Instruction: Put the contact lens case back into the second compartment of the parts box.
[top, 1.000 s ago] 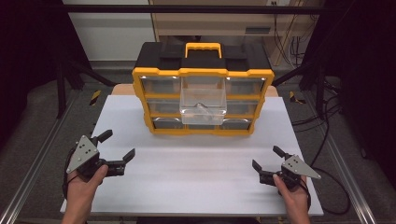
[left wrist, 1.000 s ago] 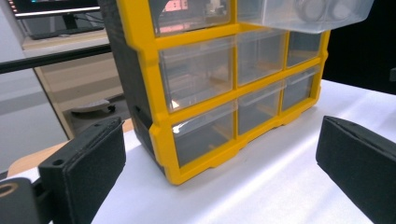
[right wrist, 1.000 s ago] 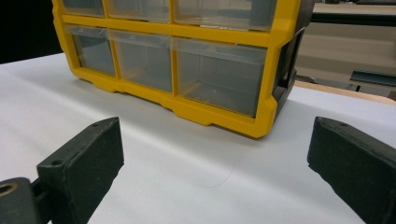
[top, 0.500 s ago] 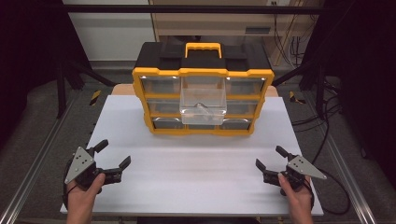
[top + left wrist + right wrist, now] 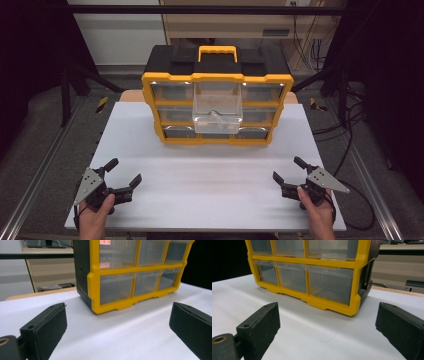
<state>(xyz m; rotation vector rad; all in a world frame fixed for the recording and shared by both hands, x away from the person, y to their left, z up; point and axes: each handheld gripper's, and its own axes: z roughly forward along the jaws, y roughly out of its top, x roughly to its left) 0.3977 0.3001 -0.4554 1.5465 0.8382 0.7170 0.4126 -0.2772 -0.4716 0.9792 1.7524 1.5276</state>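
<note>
A yellow and black drawer cabinet point(image 5: 217, 100) with clear drawers stands at the far middle of the white table point(image 5: 210, 190). Its top middle drawer point(image 5: 218, 106) is pulled out toward me. My left gripper point(image 5: 123, 172) rests open near the front left corner, held by a hand. Near the front right corner my right gripper point(image 5: 289, 170) is open too. In the left gripper view the cabinet point(image 5: 130, 272) rises ahead between wide-spread jaws, and in the right gripper view the cabinet point(image 5: 312, 270) stands ahead likewise. Nothing lies between either pair of jaws.
Metal rails point(image 5: 35, 175) run along both sides of the table. Cables point(image 5: 350, 150) trail on the floor at the right. A shelf unit point(image 5: 225, 25) stands behind the cabinet. A broad bare stretch of table lies between the grippers and the cabinet.
Both grippers have drawn back toward the front edge of the table, the left one also lower and farther left. Both stayed open.
</note>
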